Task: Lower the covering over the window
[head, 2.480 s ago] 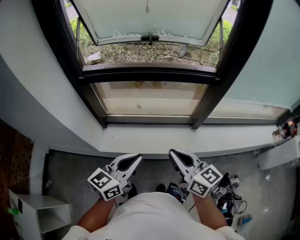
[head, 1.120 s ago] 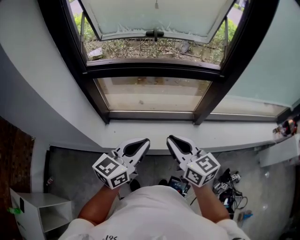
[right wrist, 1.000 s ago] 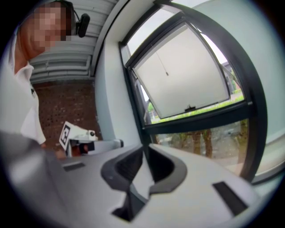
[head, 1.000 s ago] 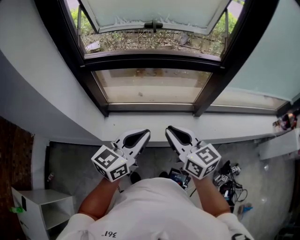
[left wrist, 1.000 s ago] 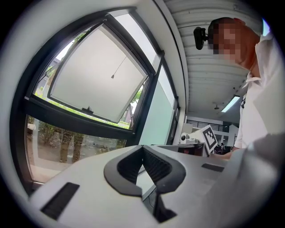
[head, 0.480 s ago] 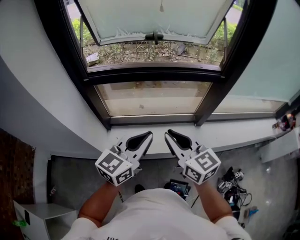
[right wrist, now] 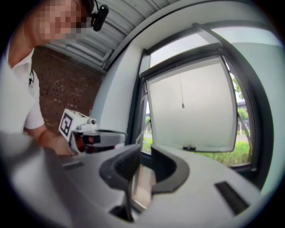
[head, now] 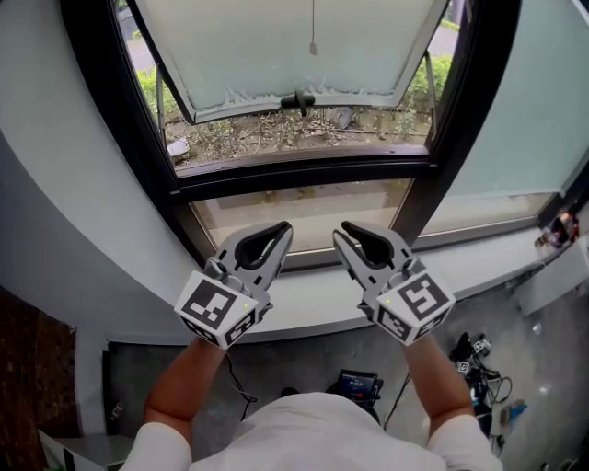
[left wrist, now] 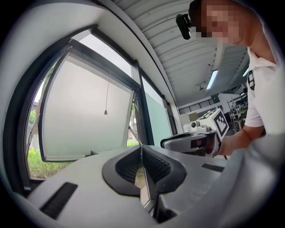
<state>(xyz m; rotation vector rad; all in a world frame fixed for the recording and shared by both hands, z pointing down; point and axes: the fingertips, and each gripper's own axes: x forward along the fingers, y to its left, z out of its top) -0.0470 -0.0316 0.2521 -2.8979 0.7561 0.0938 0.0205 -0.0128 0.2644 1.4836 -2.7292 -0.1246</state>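
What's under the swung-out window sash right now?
Under the sash there is ground strewn with dry twigs, with green shrubs at the sides. The sash is frosted, so whatever lies beyond it is hidden.

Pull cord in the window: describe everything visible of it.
The pull cord is a thin dark line hanging straight down inside the window, seen against the pale frosted pane, which is tilted open outward. Its lower end carries a small knob-like pull that hangs free above the pane's bottom edge. Its top runs out of the head view. Nothing touches it, and it is too thin to tell the material.
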